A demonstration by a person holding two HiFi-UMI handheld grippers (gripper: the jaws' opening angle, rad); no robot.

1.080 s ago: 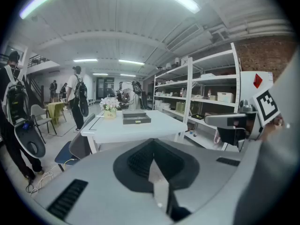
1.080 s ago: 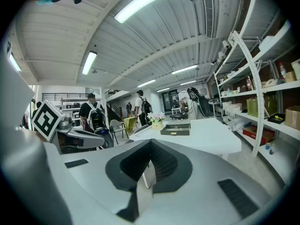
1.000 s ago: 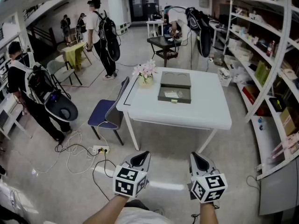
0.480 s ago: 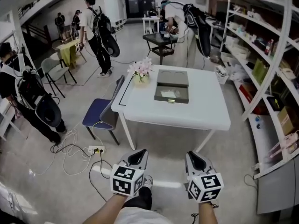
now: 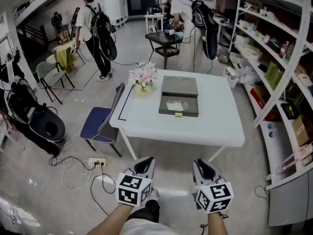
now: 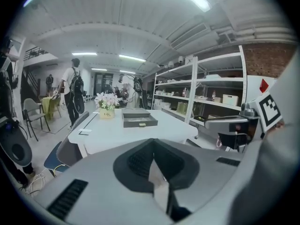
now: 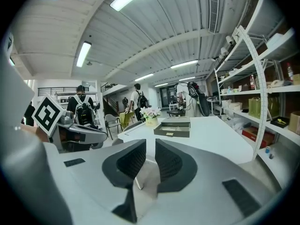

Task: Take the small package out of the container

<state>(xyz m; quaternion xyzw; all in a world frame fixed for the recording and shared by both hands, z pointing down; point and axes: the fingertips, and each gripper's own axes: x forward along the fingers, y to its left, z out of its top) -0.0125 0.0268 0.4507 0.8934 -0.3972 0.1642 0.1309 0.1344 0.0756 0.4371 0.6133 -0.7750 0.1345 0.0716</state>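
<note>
Claws: right claw (image 5: 204, 163) slightly spread, jaws have just been opening, nothing between them; left claw (image 5: 145, 162) pressed together, empty. Both hang low in front of me, well short of the counter (image 5: 215, 124). Mid-counter sits the container (image 5: 179, 113), open on top, grey lid (image 5: 180, 85) just behind it. Inside it the small package (image 5: 176, 105) lies flat, pale, roughly centred. Step in hand, my read: the approach. To do it well: square up to the near edge, spread right claw wider before crossing the container wall, come in from above, pinch one edge of the small package; looks thin, probably crinkly. Meanwhile left claw can pin the front wall against sliding. Stay off the flowers (image 5: 143, 77) at the far left corner.
</note>
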